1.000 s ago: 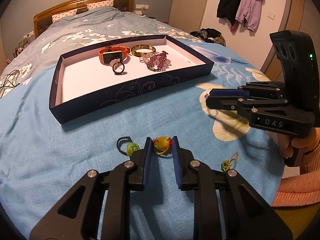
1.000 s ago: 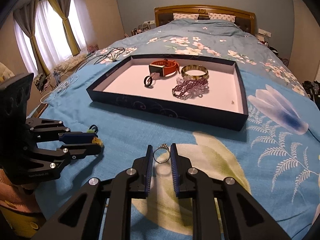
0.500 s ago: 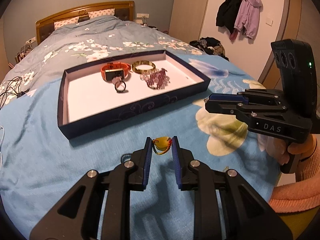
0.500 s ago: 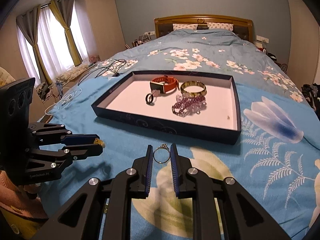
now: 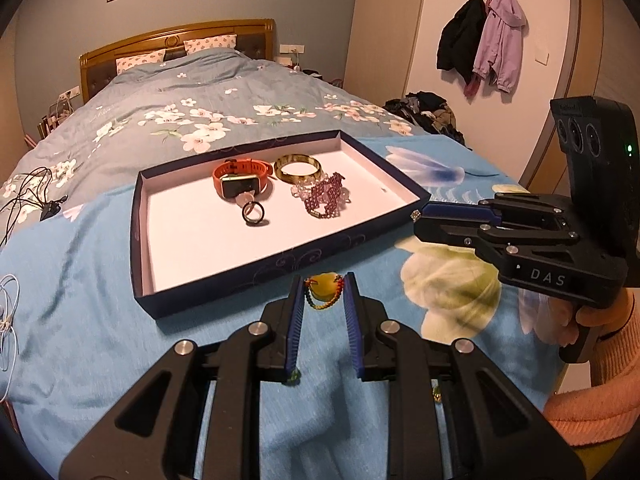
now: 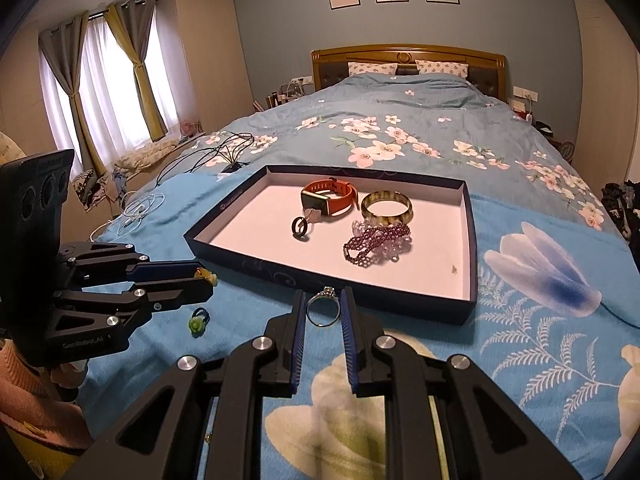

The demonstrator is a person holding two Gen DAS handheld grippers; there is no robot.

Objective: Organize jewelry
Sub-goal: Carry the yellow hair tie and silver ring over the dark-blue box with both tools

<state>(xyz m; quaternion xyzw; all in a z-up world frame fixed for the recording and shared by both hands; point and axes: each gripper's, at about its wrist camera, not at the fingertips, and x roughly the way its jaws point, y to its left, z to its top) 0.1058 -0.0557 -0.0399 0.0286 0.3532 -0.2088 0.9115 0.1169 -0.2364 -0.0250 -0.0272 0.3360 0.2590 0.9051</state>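
Note:
My left gripper is shut on a yellow bead charm with a red-green bead loop, held above the bedspread just before the near wall of the dark blue tray. My right gripper is shut on a silver ring with a stone, held near the tray's front wall. In the tray lie an orange watch, a black ring, a gold bangle and a purple bead bracelet. A green bead charm lies on the bed.
The tray sits on a blue floral bedspread. Black cables and white cords lie at the bed's left side. Clothes hang on a wall hook. Each view shows the other gripper beside the tray.
Both grippers have risen from the bedspread and moved toward the tray, each carrying its piece. The green charm stays on the bed.

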